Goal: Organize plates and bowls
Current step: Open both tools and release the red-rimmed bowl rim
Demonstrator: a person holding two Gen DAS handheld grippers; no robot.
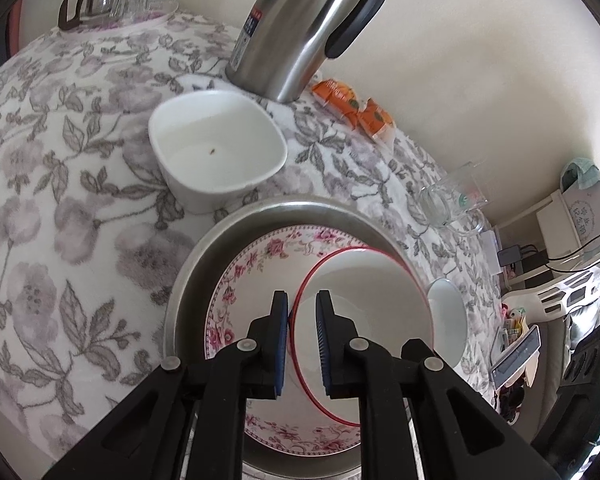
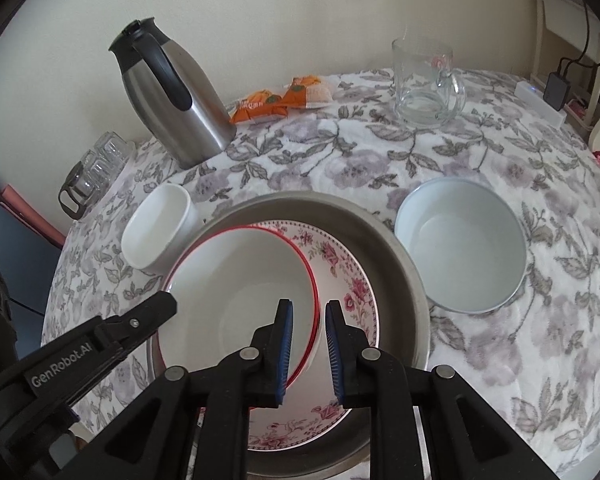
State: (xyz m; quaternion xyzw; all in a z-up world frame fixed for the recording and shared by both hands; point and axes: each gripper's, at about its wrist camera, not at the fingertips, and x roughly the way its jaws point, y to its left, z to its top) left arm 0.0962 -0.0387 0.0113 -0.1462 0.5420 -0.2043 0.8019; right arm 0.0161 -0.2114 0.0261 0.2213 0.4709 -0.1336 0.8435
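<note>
A white bowl with a red rim (image 1: 364,300) (image 2: 240,280) sits over a pink floral plate (image 1: 260,256) (image 2: 340,264), which lies in a round metal basin (image 1: 204,248) (image 2: 400,248). My left gripper (image 1: 302,300) straddles the bowl's left rim with its jaws nearly together, and the rim touches the left pad. My right gripper (image 2: 309,308) straddles the opposite rim in the same narrow way. One left finger (image 2: 164,308) shows at the bowl's far edge in the right wrist view. A white square bowl (image 1: 216,148) (image 2: 156,228) and a pale round bowl (image 1: 448,316) (image 2: 460,244) flank the basin.
On the floral tablecloth stand a steel thermos jug (image 1: 300,28) (image 2: 172,92), orange snack packets (image 1: 352,108) (image 2: 280,100), a glass mug (image 1: 448,200) (image 2: 424,80) and a glass teapot with cups (image 1: 112,0) (image 2: 92,172). A wall runs behind the table. Cluttered shelves lie off its right edge.
</note>
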